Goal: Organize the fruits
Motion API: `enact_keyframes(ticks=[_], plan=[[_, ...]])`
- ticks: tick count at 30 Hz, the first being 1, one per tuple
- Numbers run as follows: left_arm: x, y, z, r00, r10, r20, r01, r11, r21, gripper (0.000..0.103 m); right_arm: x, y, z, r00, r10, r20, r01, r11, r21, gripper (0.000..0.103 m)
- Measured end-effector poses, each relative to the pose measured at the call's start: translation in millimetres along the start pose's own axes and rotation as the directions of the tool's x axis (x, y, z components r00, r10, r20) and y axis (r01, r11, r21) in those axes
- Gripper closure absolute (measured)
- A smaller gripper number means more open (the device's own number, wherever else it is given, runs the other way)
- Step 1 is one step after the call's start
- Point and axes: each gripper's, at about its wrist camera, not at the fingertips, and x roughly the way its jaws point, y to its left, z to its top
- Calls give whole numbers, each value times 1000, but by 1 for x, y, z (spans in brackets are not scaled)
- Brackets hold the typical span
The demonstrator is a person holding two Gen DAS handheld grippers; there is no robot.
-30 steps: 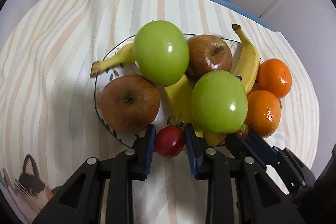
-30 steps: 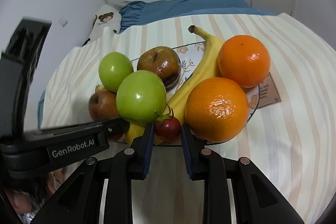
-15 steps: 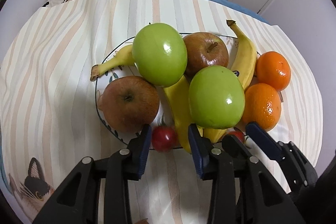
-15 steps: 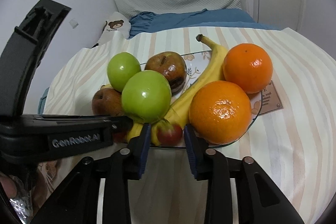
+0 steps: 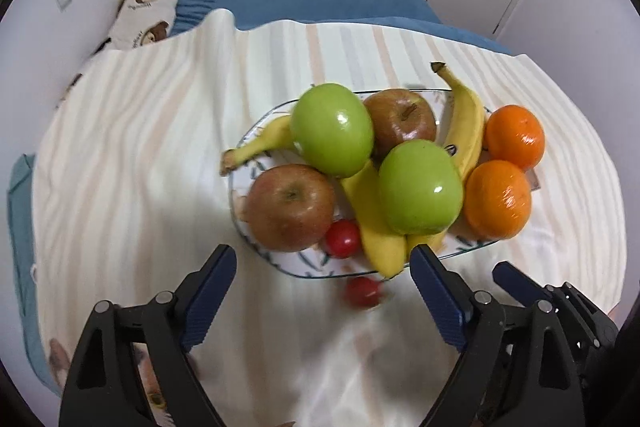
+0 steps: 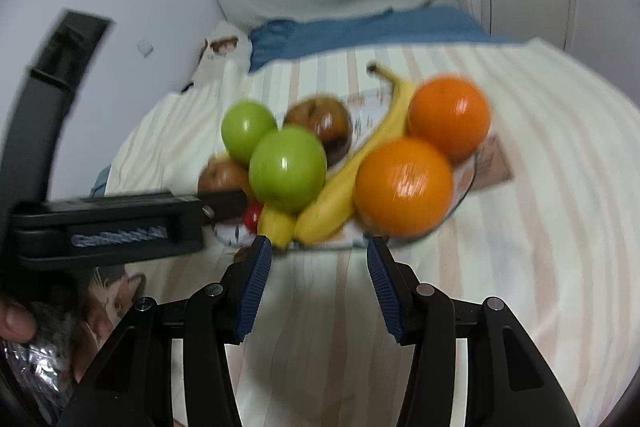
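Now both the left gripper (image 5: 323,263) and the right gripper (image 6: 316,254) stand wide apart and empty, and just beyond the left one a small cherry tomato (image 5: 362,291) lies blurred on the striped cloth (image 5: 140,155) beside the plate (image 5: 296,265), probably light, smooth and easily crushed, so I would pinch it softly across its middle.
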Motion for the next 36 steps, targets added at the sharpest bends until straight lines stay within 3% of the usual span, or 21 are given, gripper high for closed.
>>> enact_keyframes(ticks=[5,8,12,17,19,20,25,28,29,33,36], plan=[[-15,24,-14,992,118,49,-118,993,-21,14,15,11,-12,996,66,-56,-64,997,30,50],[-20,39,-27,973,223,65,-222,975,-21,14,27,25,-20,993,97,-73,-94,995,40,51],[-10,48,-34,953,300,41,-300,954,-9,14,48,35,-22,992,91,-85,-85,994,73,54],[3,51,-37,948,318,33,-317,948,-9,14,78,41,-23,992,61,-111,-49,993,109,62],[7,50,-37,950,312,20,-312,950,-13,14,85,43,-24,994,29,-105,-18,994,108,69],[8,50,-37,952,305,15,-305,952,-16,14,86,42,-24,995,14,-102,-3,994,105,78],[5,49,-37,968,252,10,-252,967,-39,14,67,40,-25,997,4,-71,1,998,67,79],[1,47,-36,976,218,15,-216,974,-62,2,44,39,-18,1000,-6,-24,7,999,38,82],[1,47,-35,978,206,16,-205,977,-67,1,37,39,-15,1000,-18,-7,19,999,26,97],[7,42,-32,983,182,-3,-182,981,-74,1,25,30,-2,999,-43,23,42,999,30,98],[11,45,-33,983,181,-19,-182,979,-87,1,30,24,0,999,24,-23,-23,998,51,98]])
